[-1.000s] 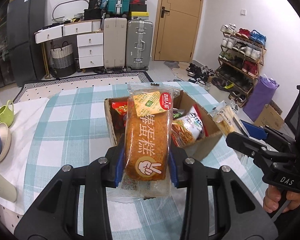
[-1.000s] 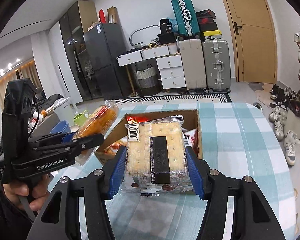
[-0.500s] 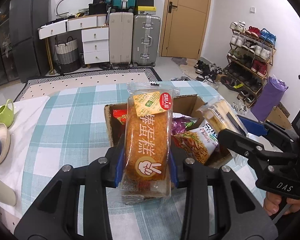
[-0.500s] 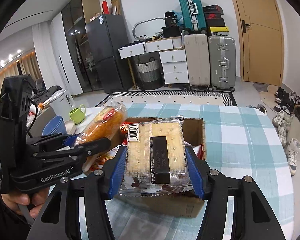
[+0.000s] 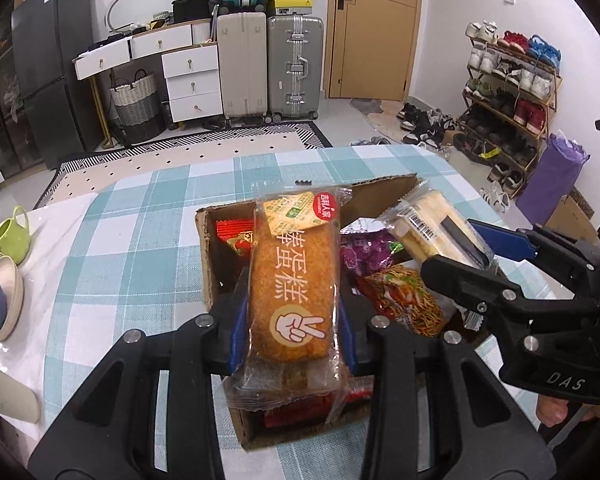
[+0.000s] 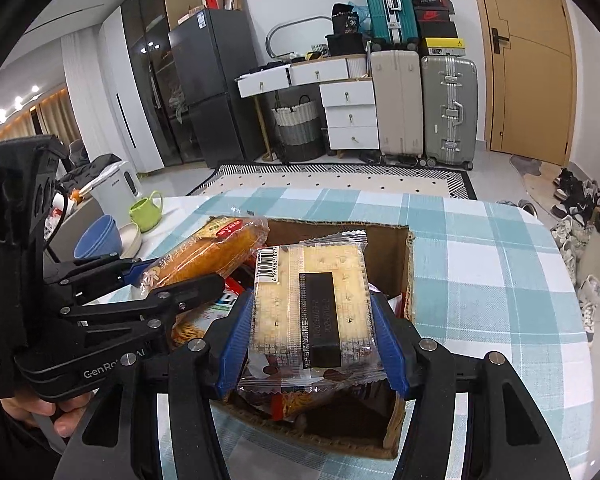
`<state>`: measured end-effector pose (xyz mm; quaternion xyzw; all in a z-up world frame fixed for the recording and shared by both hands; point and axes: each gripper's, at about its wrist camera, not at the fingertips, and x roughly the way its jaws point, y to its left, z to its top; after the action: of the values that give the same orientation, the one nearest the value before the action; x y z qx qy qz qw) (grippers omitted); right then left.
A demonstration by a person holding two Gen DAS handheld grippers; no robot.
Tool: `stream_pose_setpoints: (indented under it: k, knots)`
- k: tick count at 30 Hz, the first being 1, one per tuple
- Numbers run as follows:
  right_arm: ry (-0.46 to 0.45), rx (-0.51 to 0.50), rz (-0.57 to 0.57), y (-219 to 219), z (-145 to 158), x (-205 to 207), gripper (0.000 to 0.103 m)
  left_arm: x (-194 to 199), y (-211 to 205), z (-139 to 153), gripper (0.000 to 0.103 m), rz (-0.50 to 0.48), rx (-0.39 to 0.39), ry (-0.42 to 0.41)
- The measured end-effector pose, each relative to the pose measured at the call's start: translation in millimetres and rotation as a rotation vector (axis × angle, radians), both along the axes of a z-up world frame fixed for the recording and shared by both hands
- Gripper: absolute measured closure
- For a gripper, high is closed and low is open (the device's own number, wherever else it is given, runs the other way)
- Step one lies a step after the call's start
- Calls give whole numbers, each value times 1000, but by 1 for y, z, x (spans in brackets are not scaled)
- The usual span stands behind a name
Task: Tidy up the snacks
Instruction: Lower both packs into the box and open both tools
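My left gripper (image 5: 292, 332) is shut on an orange cake pack (image 5: 292, 280) and holds it above the open cardboard box (image 5: 208, 256). My right gripper (image 6: 312, 340) is shut on a clear cracker pack (image 6: 312, 296) and holds it over the same box (image 6: 408, 280). Each gripper shows in the other's view: the right one (image 5: 480, 260) with the crackers (image 5: 432, 224), the left one (image 6: 160, 280) with the cake (image 6: 208, 252). The box holds several snack bags, among them a noodle bag (image 5: 404, 300) and a purple bag (image 5: 364, 256).
The box stands on a table with a blue checked cloth (image 5: 140, 240). A green mug (image 5: 14, 234), a blue bowl (image 6: 98, 236) and a cream dish (image 5: 10, 296) sit at the table's left. Suitcases, drawers and a shoe rack stand beyond the table.
Both grippers have moved forward and now hang over the box with their packs. The box has come closer and lower in both views.
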<state>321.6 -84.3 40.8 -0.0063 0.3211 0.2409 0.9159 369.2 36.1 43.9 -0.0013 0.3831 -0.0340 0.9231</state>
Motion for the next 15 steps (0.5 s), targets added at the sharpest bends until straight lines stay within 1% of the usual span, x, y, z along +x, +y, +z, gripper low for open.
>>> stream_pose_setpoints:
  k: [2, 4, 7, 9, 11, 12, 13, 14, 15]
  knots:
    - [11, -8, 4, 1, -4, 3, 44, 5, -1, -5, 70, 1, 3, 10]
    - [3, -20, 9, 3, -6, 3, 44, 10, -3, -11, 70, -1, 10, 19]
    - [4, -20, 30, 5, -5, 3, 44, 13, -7, -16, 70, -7, 27, 12]
    - [-23, -23, 41, 5, -1, -2, 44, 15, -7, -19, 70, -8, 23, 19]
    - [-44, -30, 50, 4, 1, -6, 36, 17, -7, -18, 69, -12, 27, 21]
    - [-52, -32, 49, 3, 2, -8, 25, 17, -7, -18, 68, -14, 30, 23]
    - [-69, -31, 43, 0, 4, -11, 17, 16, -7, -18, 66, -15, 30, 22]
    - [-86, -28, 33, -3, 7, -15, 16, 14, -7, -17, 62, -17, 26, 18]
    - [-99, -21, 28, -6, 9, -18, 14, 11, -6, -16, 53, -16, 21, 10]
